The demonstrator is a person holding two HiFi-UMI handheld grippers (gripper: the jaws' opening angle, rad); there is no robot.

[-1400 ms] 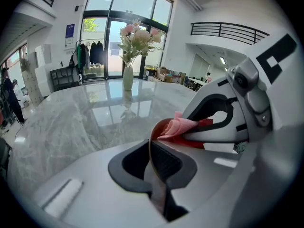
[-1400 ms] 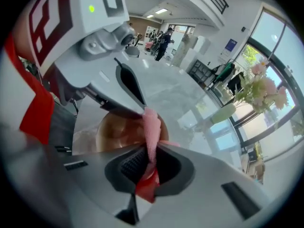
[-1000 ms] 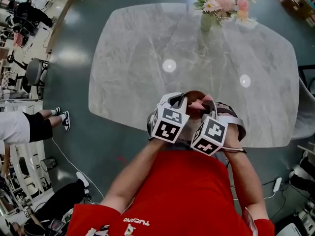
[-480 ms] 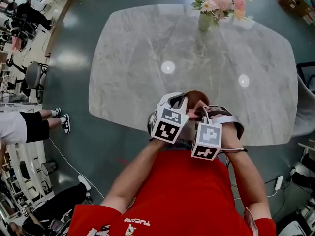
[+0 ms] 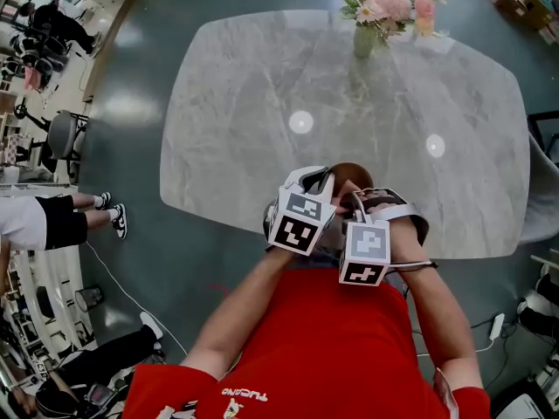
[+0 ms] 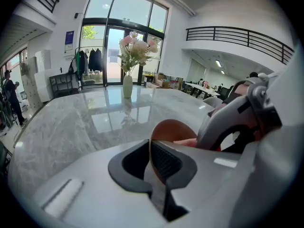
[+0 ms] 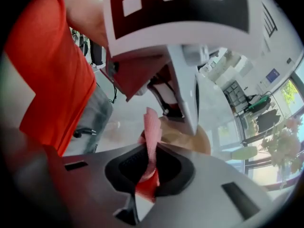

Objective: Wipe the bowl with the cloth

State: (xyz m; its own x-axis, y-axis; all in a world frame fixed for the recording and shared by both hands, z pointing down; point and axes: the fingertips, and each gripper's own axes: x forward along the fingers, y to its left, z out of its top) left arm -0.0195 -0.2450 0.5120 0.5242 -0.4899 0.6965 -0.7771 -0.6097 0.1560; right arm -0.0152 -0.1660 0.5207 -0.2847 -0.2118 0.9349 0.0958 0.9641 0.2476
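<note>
Looks mid-wipe: left tongs (image 6: 153,161) clamped on bowl (image 6: 172,129) rim, right tongs (image 7: 150,167) pinching cloth (image 7: 152,127); next move probably needs the cloth swept round inside.

The right tool (image 7: 149,169) has its jaws pressed together on a pink cloth (image 7: 152,129), which stands up in a narrow strip just in front of the brown bowl (image 7: 192,139). The left tool (image 7: 175,109) reaches down to the bowl's rim from above, and its marker cube fills the top. Left of the bowl is a red shirt (image 7: 47,75). Right of the bowl, well apart, a vase of flowers (image 7: 247,152) stands on the worktop (image 7: 213,103).
</note>
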